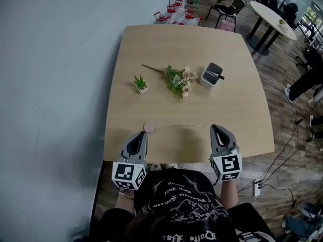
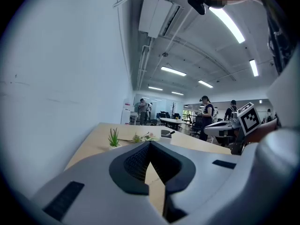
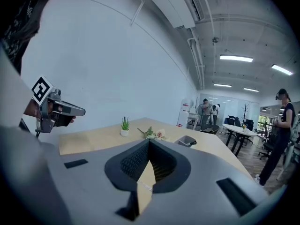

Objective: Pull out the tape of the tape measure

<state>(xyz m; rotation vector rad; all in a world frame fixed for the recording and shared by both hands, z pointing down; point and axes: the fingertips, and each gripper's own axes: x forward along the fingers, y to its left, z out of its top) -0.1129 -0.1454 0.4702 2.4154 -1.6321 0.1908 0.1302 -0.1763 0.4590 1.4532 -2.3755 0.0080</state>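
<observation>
Tape measure (image 1: pixel 149 127): one (tape (image 1: pixel 179 126) out); left gripper (image 1: pixel 143 134), right gripper (image 1: pixel 214 127) both closed.

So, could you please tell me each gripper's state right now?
Left gripper: closed, holding nothing.
Right gripper: closed, holding nothing.

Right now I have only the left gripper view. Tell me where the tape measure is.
Observer: The pink tape measure lies on the table, just past the tip of the left gripper.
Operator: Report the tape.
Observer: The tape lies partly out across the table, running toward the right gripper.
Operator: Give me the right jaws.
Observer: Shut in the right gripper view, with nothing seen clamped between them.
</observation>
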